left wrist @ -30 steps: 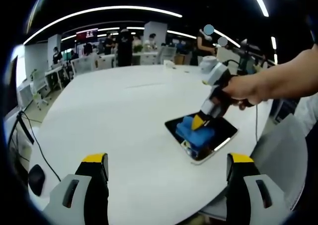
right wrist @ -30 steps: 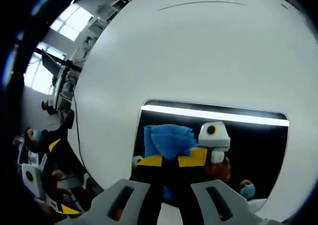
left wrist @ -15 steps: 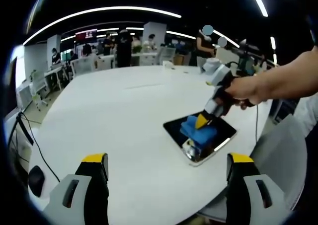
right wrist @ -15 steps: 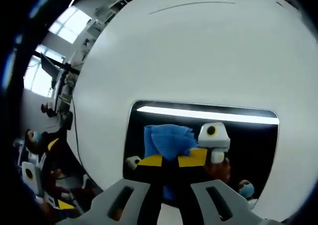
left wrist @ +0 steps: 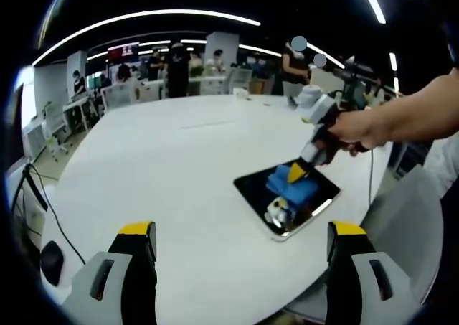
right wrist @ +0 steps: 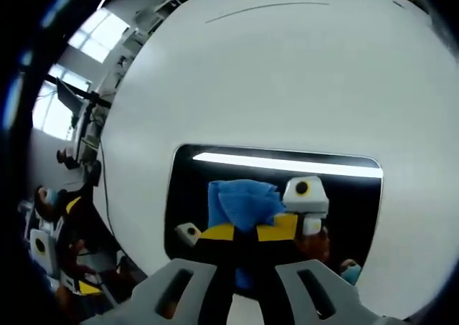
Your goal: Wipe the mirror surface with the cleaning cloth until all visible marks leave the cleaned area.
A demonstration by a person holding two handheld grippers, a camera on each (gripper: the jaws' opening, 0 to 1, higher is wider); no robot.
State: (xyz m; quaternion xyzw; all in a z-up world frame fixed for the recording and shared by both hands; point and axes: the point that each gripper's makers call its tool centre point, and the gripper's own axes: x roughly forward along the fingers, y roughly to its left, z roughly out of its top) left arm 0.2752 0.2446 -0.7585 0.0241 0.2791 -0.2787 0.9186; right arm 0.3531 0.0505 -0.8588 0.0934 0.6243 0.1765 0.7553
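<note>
Blue cleaning cloth (left wrist: 292, 189) lies on the mirror (left wrist: 287, 196) near the bench's (left wrist: 179, 167) right edge in your left gripper view; your left tool (left wrist: 240, 242) stands wide, holding nothing. Right gripper view: your right tool (right wrist: 244, 233) pinches the cloth (right wrist: 240, 203) against the mirror (right wrist: 344, 203).

My left gripper (left wrist: 241, 267) has grey moulded jaws capped with yellow pads over black fingers; my right gripper (right wrist: 247, 233) matches it, grey shells with slotted openings, yellow-tipped black fingers; my forearm (left wrist: 416, 117) is bare.
</note>
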